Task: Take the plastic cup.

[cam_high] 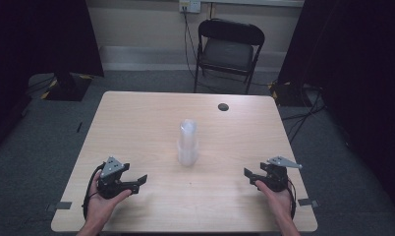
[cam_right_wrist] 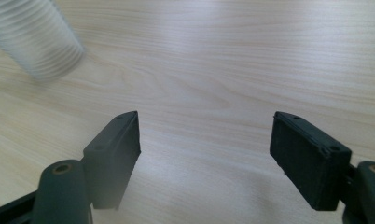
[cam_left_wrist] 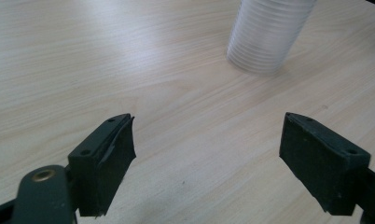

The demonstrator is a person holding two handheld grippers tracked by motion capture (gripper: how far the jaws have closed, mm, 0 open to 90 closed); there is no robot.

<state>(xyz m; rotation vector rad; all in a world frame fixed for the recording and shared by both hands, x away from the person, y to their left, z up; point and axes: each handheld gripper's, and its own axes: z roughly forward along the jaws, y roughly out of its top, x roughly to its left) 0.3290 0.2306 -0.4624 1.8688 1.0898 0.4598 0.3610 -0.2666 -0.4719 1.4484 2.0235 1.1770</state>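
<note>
Left hand-held gripper [cam_high: 136, 183]: agape, empty | right hand-held gripper [cam_high: 250, 175]: agape, empty | cup stack [cam_high: 188, 142]: between, apart

Light wood table [cam_high: 136, 123], rounded corners. Stack of clear ribbed cups [cam_high: 187, 142] stands upright at its middle, a little toward the near edge. Dark round cap [cam_high: 223, 106] sits flush near the far right corner.
</note>
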